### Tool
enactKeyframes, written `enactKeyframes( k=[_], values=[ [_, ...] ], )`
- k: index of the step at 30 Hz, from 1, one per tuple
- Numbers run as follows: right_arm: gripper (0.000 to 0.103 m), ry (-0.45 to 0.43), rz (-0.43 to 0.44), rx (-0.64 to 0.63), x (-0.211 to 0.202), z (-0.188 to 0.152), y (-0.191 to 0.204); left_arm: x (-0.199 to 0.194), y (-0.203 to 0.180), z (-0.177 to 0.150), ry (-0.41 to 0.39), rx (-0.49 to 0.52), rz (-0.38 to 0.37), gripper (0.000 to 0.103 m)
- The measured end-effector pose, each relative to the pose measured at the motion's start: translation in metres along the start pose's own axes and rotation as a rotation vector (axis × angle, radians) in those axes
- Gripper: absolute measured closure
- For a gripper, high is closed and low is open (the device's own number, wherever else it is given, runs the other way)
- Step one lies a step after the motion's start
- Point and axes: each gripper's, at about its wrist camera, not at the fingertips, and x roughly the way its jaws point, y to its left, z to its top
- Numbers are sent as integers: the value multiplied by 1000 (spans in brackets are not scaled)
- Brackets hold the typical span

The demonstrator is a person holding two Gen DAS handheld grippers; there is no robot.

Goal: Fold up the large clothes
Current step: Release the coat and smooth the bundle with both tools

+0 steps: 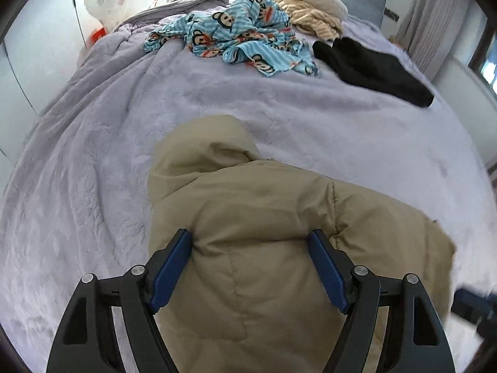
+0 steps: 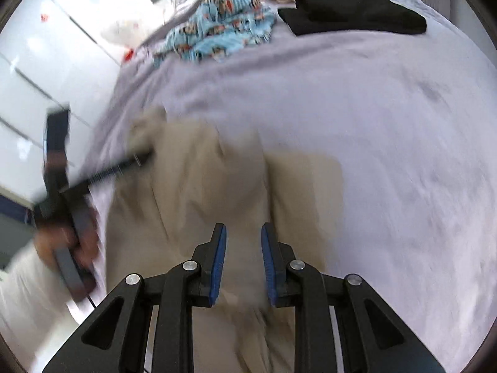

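The tan padded jacket (image 1: 264,248) lies on the bed (image 1: 93,155), near edge, hood end pointing up the bed, right under both grippers. Expect it soft, puffy and springy: the fill will push folds back open, and the shell looks slick, so pinch deep on a seam or hem, not on a puffed panel.

Left gripper (image 1: 248,239): jaws released, wide, straddling a quilted panel without pressing it. Right gripper (image 2: 243,233): jaws narrow, a ridge of jacket fabric between them; right view is blurred, so you cannot tell if the pads actually bite.

Clutter sits well apart at the head of the bed: blue monkey-print garment (image 1: 236,31), black folded cloth (image 1: 372,68), cream bundle (image 1: 310,3). None of it blocks the fold. Watch your two grippers crowding each other over the jacket, and the near bed edge, where the bulk could slide off.
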Motion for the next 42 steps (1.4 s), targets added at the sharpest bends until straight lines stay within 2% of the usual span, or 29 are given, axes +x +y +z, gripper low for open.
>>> enactKeyframes(
  k=[2,5,7,12,16,24,29,33,38,42],
  values=[
    [79,-3,-16,20,25,15,0,7,-8,-2,1,25,25,25],
    [79,93,-132,63,76,21,-4,14,-12,-1,8,28,30,25],
    [79,135,-131,100,102,28,-2,17,-14,-1,14,19,23,25],
    [79,158,-133,100,111,20,-5,16,-15,-1,21,33,32,25],
    [79,165,-112,122,122,34,-2,2,-11,-1,38,34,29,25],
    [76,161,-101,129,78,22,-4,-39,5,-24,82,4,30,25],
    [75,143,-82,121,44,5,2,-73,16,-53,83,-19,23,25],
    [75,142,-62,100,21,-16,11,-90,22,-84,114,-24,31,25],
    [75,191,-53,74,12,-51,21,-95,25,-123,189,-17,37,25],
    [75,276,-55,105,24,-77,17,-98,27,-143,218,-32,26,23]
  ],
)
